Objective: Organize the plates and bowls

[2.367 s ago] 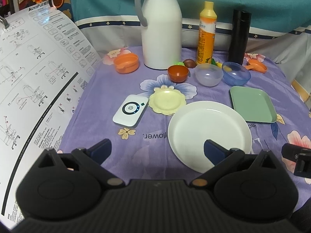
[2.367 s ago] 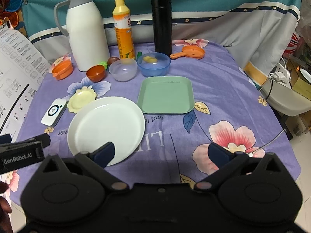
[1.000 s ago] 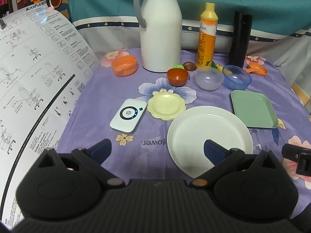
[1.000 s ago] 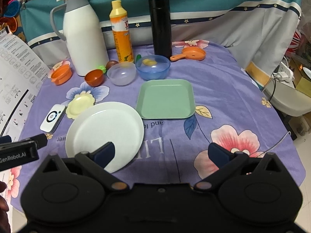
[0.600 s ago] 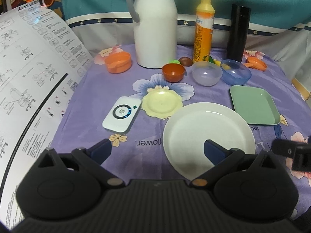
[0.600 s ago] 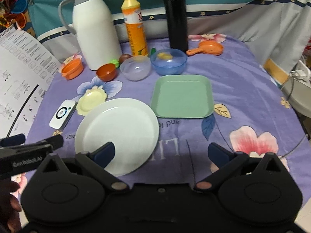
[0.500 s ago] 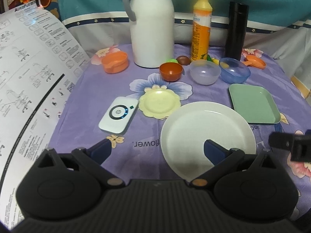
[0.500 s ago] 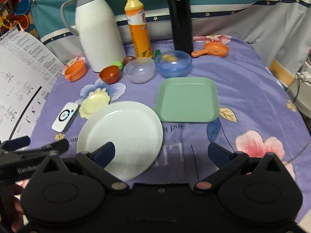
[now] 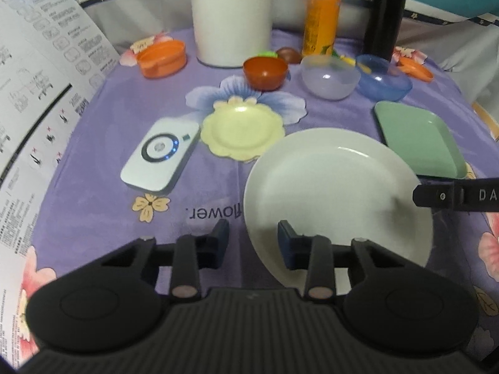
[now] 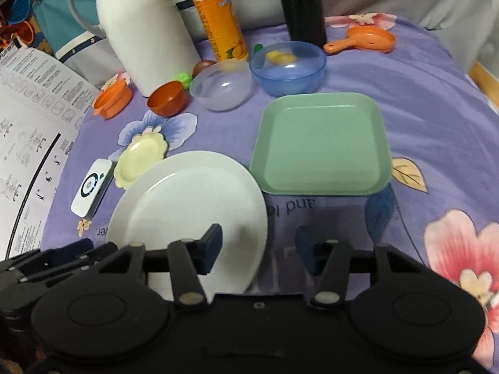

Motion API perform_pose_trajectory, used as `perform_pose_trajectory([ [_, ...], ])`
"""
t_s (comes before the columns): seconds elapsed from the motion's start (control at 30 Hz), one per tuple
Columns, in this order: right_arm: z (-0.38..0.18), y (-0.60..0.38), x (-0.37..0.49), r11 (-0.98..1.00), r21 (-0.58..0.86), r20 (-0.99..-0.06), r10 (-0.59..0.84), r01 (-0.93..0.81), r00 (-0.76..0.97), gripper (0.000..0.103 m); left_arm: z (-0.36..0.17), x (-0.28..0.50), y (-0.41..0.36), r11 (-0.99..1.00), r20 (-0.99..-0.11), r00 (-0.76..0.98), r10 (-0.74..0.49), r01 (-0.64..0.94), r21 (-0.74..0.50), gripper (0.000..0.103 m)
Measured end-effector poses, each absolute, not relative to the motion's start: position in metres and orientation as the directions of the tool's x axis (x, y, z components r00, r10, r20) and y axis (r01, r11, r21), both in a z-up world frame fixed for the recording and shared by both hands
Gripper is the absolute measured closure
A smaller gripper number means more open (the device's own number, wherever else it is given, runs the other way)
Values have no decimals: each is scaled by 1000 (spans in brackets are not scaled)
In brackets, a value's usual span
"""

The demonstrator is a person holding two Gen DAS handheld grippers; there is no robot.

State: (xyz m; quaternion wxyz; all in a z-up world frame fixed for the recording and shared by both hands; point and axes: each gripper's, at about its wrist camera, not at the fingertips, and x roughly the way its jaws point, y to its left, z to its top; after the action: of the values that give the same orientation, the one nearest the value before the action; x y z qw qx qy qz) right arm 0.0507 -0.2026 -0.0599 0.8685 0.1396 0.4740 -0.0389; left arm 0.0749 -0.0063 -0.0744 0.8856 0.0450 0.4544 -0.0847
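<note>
I am bringing both grippers down over the white plate (image 9: 333, 187) lying flat on the purple cloth (image 9: 103, 155), the left gripper (image 9: 252, 241) straddling its near-left rim, the right gripper (image 10: 259, 246) straddling its near-right rim, both closing with nothing pinched yet.

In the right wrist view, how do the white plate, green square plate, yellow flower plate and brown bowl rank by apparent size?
1. white plate and green square plate: similar, and the white one is nearer, so unsure.
2. yellow flower plate
3. brown bowl, farther away.
</note>
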Motion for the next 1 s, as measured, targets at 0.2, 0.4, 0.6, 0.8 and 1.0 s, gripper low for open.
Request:
perform_pose_trajectory([
  [0.2, -74, -202, 71, 957, 216, -850, 87, 194, 519, 70, -88, 84, -5, 983, -829, 546, -122, 183, -25, 68],
  [0.4, -84, -197, 76, 965, 205, -861, 98, 165, 498, 79, -89, 87, -14, 976, -821, 553, -145, 214, -29, 71],
  [0.6, -84, -194, 77, 967, 196, -859, 88, 165, 504, 79, -87, 88, -20, 980, -820, 560, -114, 197, -2, 75],
  [0.8, -79, -189, 74, 967, 184, -870, 77, 175, 487, 78, -75, 82, -15, 981, -823, 560, -94, 193, 19, 80],
  [1.0, -62, -172, 59, 968, 196, -874, 99, 159, 475, 78, -53, 67, 4, 985, -806, 587, -67, 169, 41, 80],
])
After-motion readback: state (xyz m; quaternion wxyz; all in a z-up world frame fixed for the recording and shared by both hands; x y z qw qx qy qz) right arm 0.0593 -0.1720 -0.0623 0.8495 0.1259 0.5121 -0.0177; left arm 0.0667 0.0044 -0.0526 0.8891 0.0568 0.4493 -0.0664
